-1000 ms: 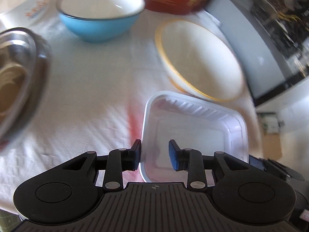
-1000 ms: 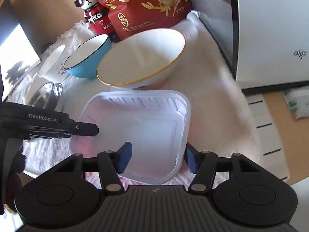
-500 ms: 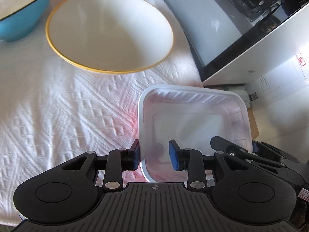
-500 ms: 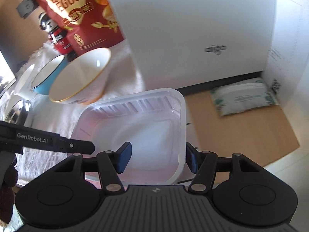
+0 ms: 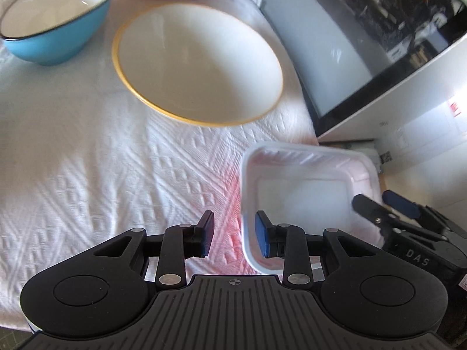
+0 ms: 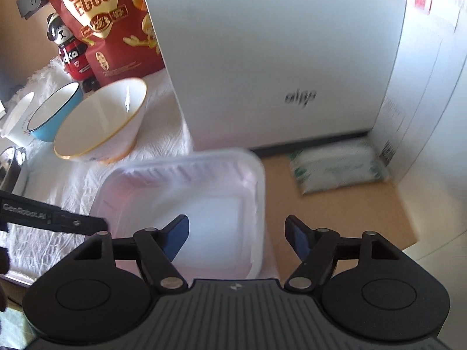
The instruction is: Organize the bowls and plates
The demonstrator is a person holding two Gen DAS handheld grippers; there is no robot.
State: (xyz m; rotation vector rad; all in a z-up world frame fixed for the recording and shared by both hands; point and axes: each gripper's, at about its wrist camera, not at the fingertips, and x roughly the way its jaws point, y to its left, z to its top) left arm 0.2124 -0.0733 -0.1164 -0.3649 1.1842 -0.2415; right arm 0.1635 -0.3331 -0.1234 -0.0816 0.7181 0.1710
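Straddling the near-left rim of the white plastic tray (image 5: 303, 201), the left gripper (image 5: 233, 234) has its blue pads narrowly apart, one inside the tray and one outside, neither visibly pressing the rim. The right gripper (image 6: 237, 237) stands wide across the tray's (image 6: 186, 204) right edge, one pad inside, the other clear of the wall. The tray sits at the right edge of the white cloth (image 5: 87, 169), part of it past the cloth's edge. Beyond the tray lies the yellow-rimmed white bowl (image 5: 198, 64), tilted; left of the tray and farther is the blue bowl (image 5: 55, 20). Behind the tray stand the white box (image 6: 277, 58) and a red snack bag (image 6: 108, 29).
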